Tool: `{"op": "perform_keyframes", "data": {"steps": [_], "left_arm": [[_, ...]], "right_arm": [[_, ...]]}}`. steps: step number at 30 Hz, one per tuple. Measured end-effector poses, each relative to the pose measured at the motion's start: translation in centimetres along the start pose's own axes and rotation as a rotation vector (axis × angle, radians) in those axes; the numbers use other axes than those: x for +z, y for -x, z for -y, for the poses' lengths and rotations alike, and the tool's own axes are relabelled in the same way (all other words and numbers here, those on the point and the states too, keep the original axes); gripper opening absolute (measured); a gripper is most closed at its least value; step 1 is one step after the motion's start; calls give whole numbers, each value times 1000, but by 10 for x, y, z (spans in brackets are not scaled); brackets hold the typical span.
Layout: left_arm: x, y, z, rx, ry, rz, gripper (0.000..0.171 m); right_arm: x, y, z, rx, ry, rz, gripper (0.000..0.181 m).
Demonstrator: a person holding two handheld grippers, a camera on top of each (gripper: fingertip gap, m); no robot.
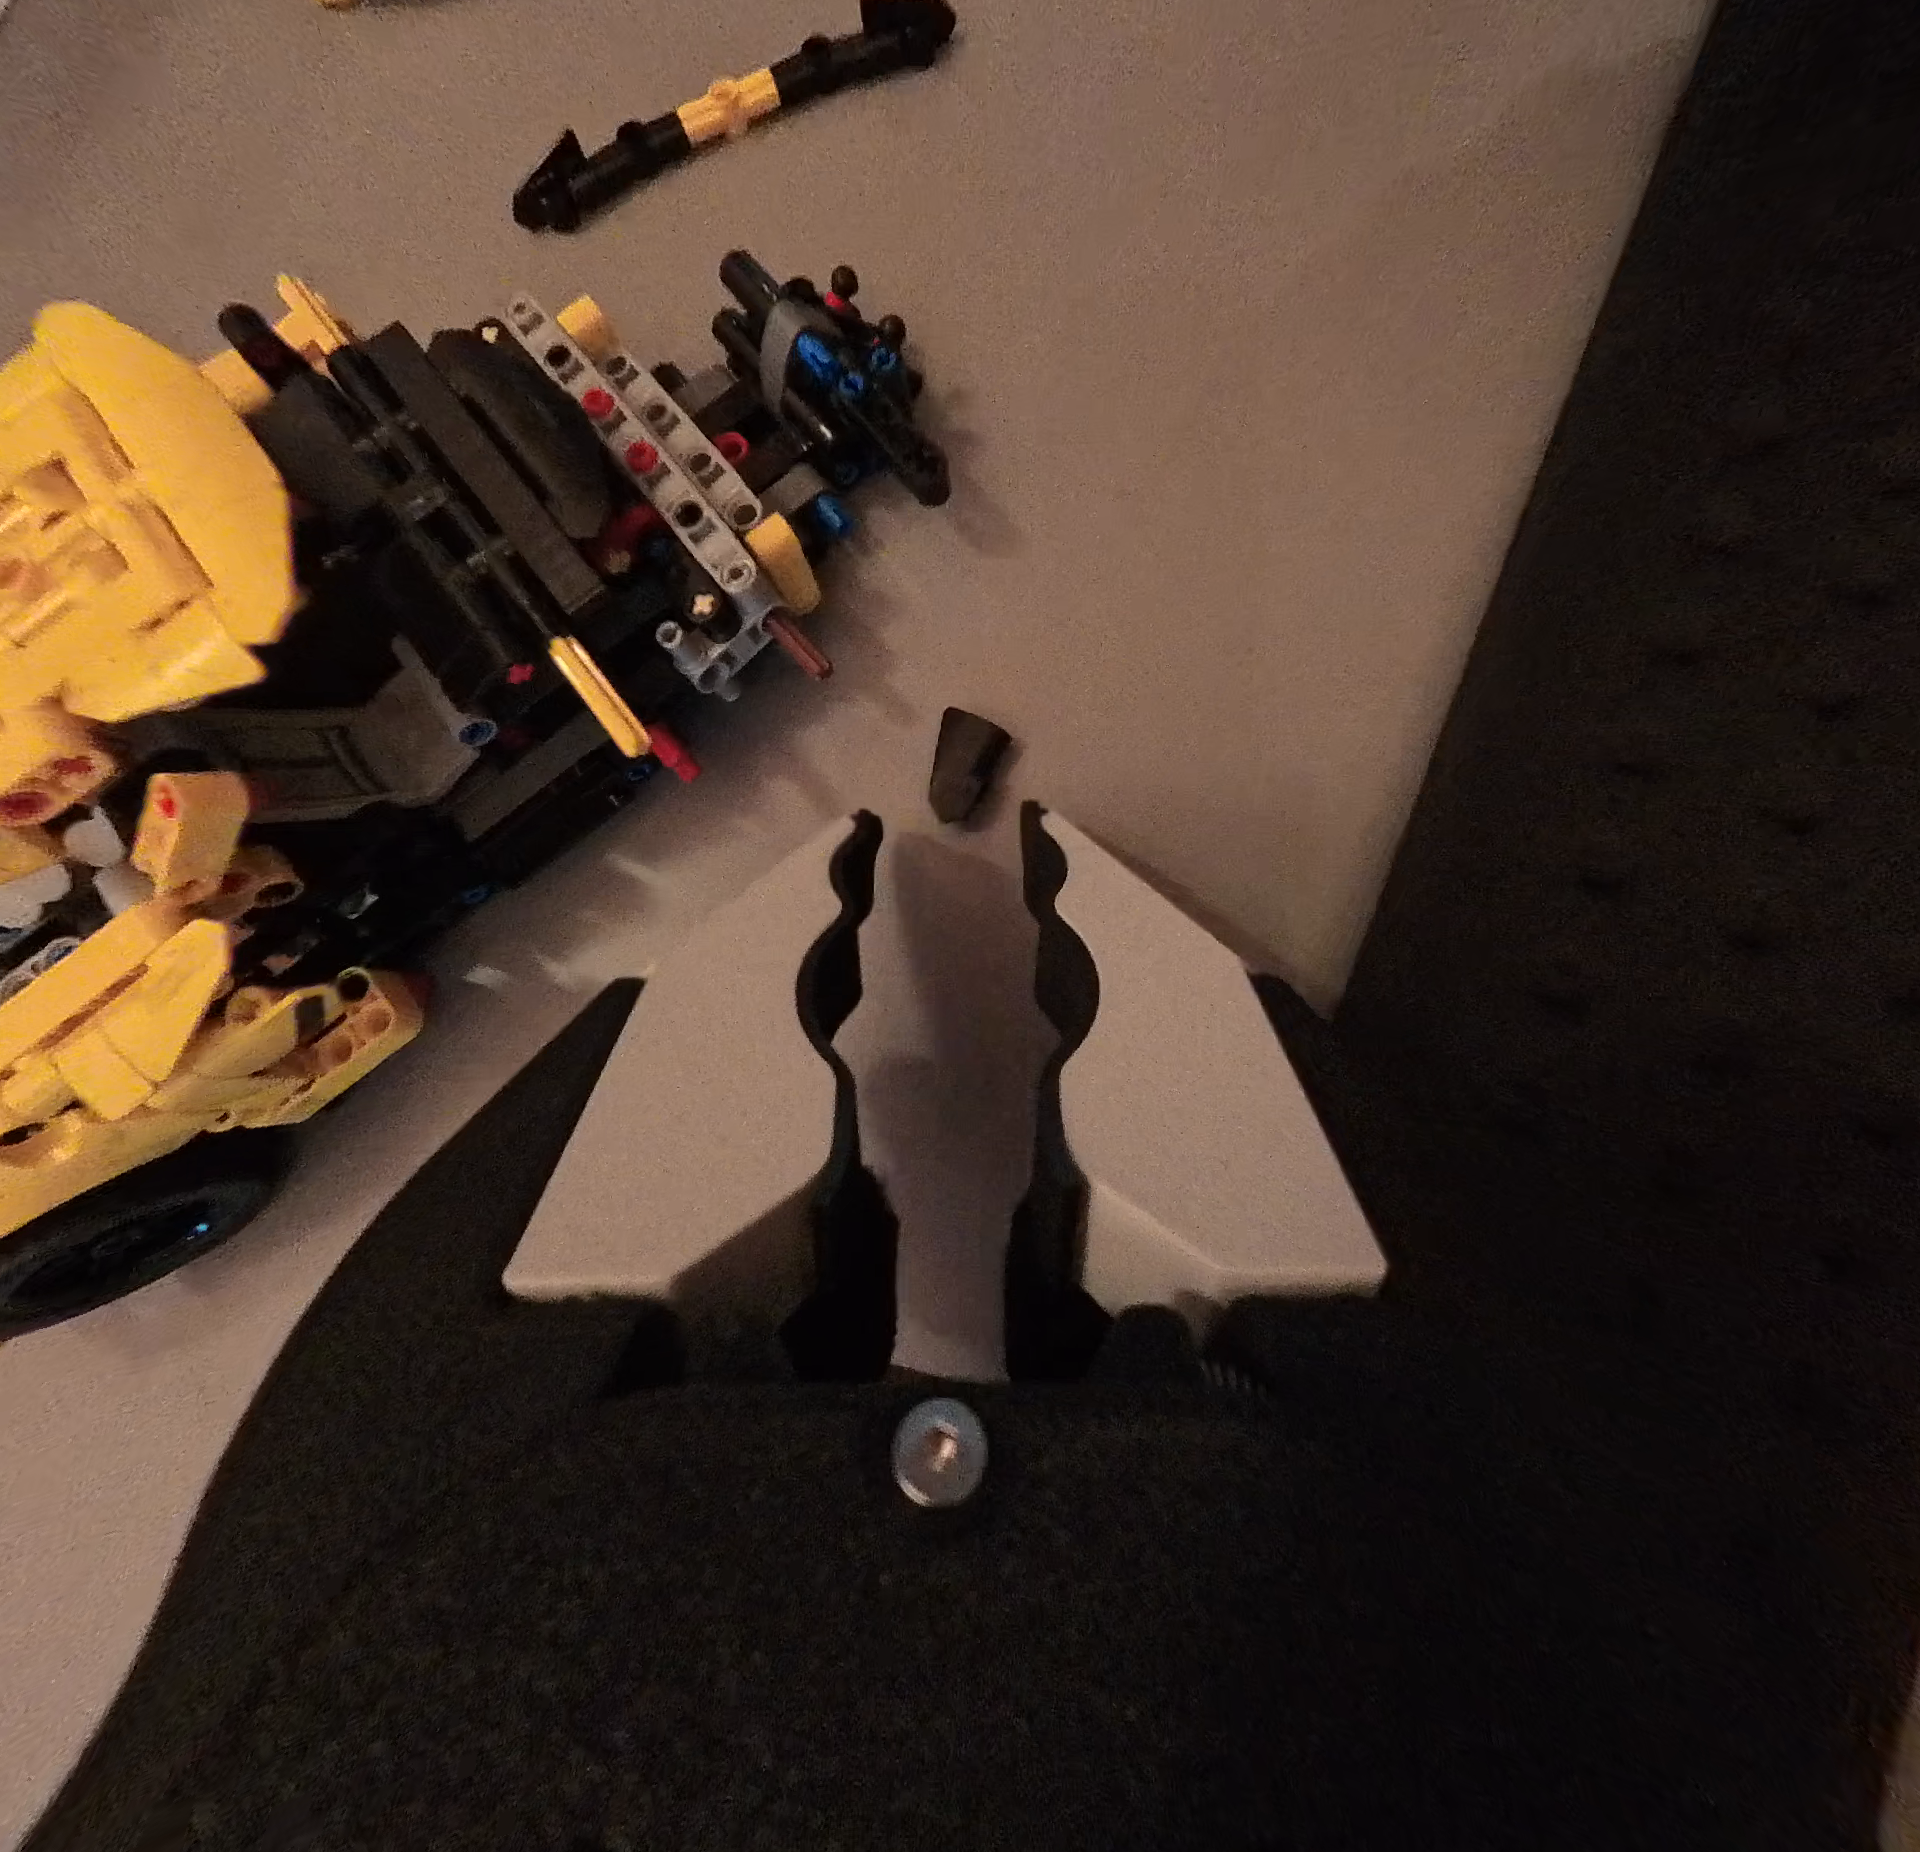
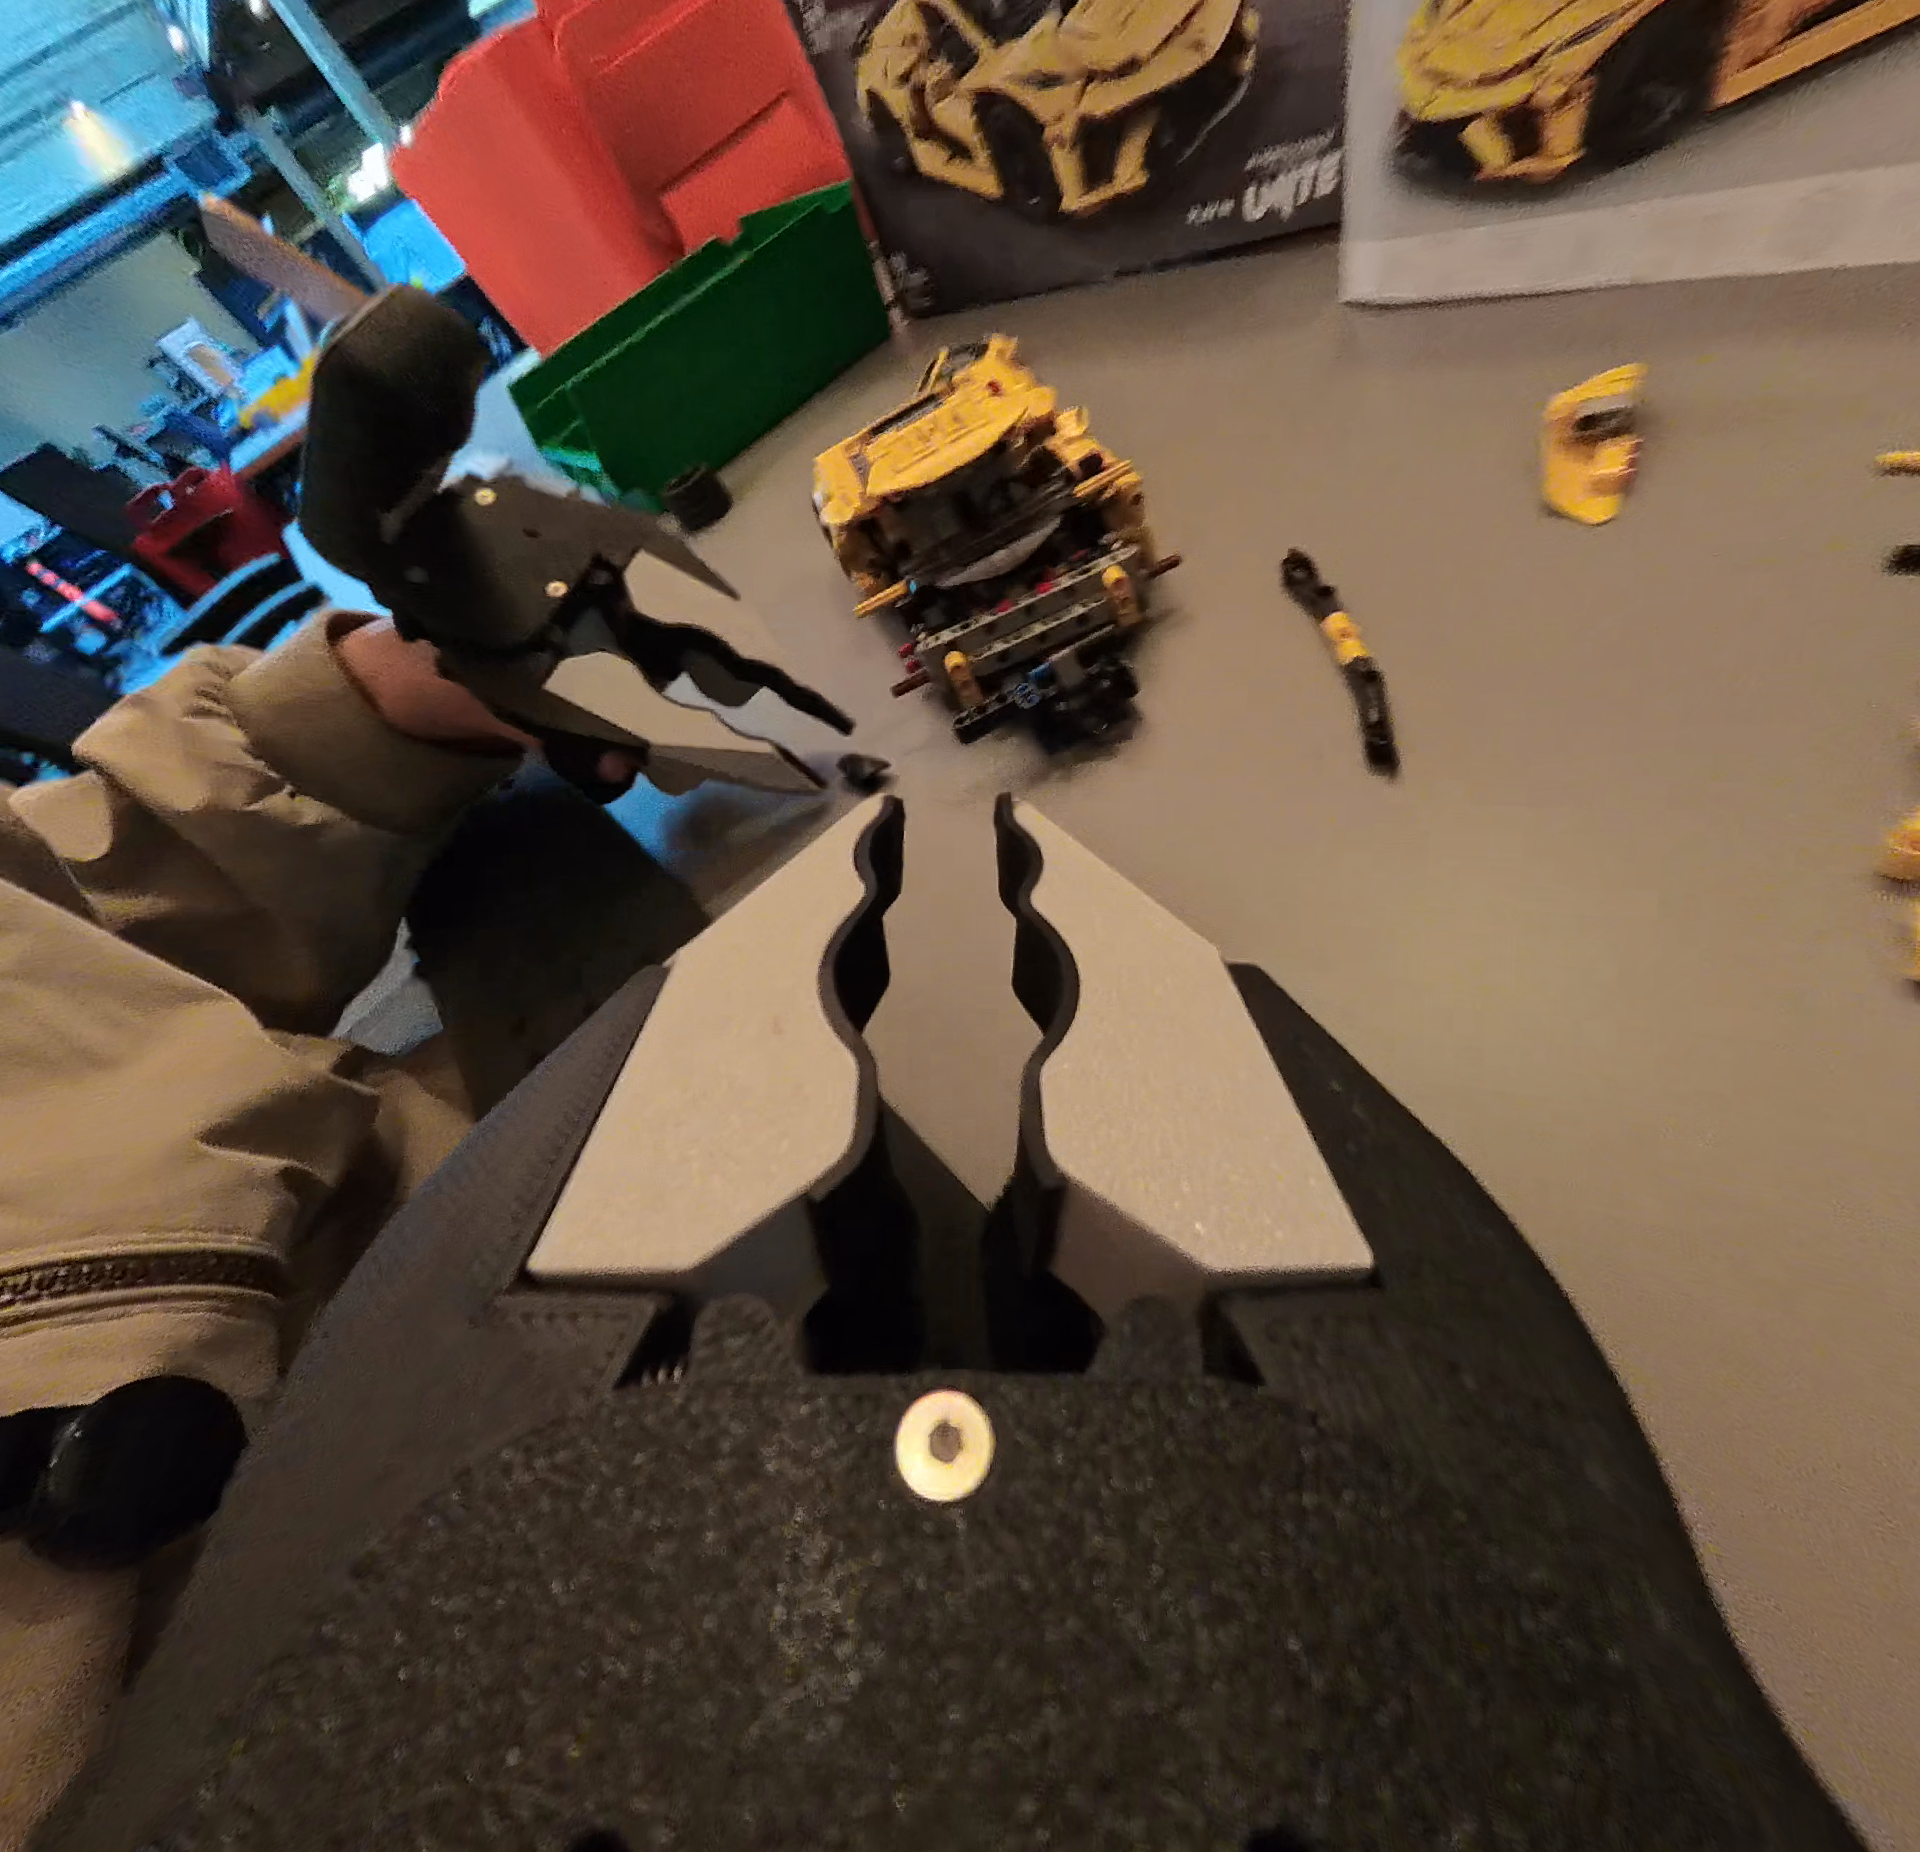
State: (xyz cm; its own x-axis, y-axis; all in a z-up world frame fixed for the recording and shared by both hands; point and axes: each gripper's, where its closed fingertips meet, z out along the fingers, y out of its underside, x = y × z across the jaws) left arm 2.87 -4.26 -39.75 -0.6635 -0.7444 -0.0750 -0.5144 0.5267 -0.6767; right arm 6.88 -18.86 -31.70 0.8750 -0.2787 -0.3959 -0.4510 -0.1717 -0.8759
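Observation:
A partly built yellow and black brick car (image 1: 312,659) stands on the grey table, left of my left gripper (image 1: 943,815). That gripper is open, its fingertips just short of a small dark brick piece (image 1: 968,763) lying on the table near the edge. The right wrist view shows the same car (image 2: 987,545) farther off, the left gripper (image 2: 836,753) coming in from the left, and the dark piece (image 2: 862,768) at its tips. My right gripper (image 2: 945,810) is open and empty, hovering over the table just behind that piece.
A black and yellow rod assembly (image 1: 727,109) (image 2: 1340,654) lies right of the car. Loose yellow parts (image 2: 1590,441) lie farther right. A green box (image 2: 717,348), a red box (image 2: 623,129) and printed car pictures (image 2: 1060,88) stand at the back. The table edge (image 1: 1455,784) drops to darkness.

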Motion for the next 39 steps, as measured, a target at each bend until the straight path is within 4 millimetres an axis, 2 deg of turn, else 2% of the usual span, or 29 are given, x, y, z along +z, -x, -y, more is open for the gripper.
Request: {"op": "perform_keyframes", "data": {"steps": [4, 6, 9, 11, 14, 16, 18, 20, 25, 26, 27, 28, 29, 31, 32, 33, 34, 37, 39], "left_arm": [[11, -1, 6, -32, -51, -43, 23], [16, -6, 9, -15, -68, -71, 12], [16, -11, 15, 40, -90, -74, 11], [7, -15, 34, 122, -203, -30, 11], [-10, -17, 62, 251, -351, 100, 11], [-16, -21, 71, 286, -388, 134, 11], [-16, -23, 71, 287, -382, 129, 11], [-18, -27, 75, 289, -416, 119, 11], [-15, -28, 76, 298, -416, 135, 11], [-16, -25, 74, 283, -411, 159, 12], [-18, -21, 72, 262, -411, 172, 16], [-19, -16, 70, 222, -415, 171, 19], [-20, -12, 67, 164, -420, 152, 21], [-21, -5, 63, 39, -443, 79, 25], [-23, -1, 65, -19, -460, 49, 25], [-25, 2, 66, -69, -480, 22, 26], [-27, 4, 68, -111, -500, -7, 26], [-31, 9, 67, -193, -526, -48, 26], [-34, 11, 66, -209, -540, -50, 26]], "right_arm": [[29, 10, -15, 6, 119, 45, 17], [44, 17, -18, 68, 140, 93, 18], [66, 27, -18, 216, 187, 193, 25], [81, 36, -22, 283, 244, 262, 36], [96, 49, -20, 348, 278, 367, 23], [102, 50, -22, 353, 301, 376, 21], [103, 51, -15, 385, 260, 401, 20], [102, 55, -14, 406, 257, 434, 6], [98, 51, -15, 386, 265, 409, 6], [94, 41, -11, 368, 244, 368, 6], [87, 21, -6, 341, 222, 288, 6], [74, -8, -2, 296, 208, 171, 6], [56, -48, 2, 238, 196, 0, 6], [3, -133, 15, 112, 174, -381, 6], [-19, -162, 20, 44, 172, -506, 6], [-33, -181, 22, -9, 178, -567, 6], [-40, -190, 24, -45, 181, -583, 5], [-43, -206, 20, -126, 233, -623, 7], [-36, -205, 18, -163, 246, -608, 28]]}}
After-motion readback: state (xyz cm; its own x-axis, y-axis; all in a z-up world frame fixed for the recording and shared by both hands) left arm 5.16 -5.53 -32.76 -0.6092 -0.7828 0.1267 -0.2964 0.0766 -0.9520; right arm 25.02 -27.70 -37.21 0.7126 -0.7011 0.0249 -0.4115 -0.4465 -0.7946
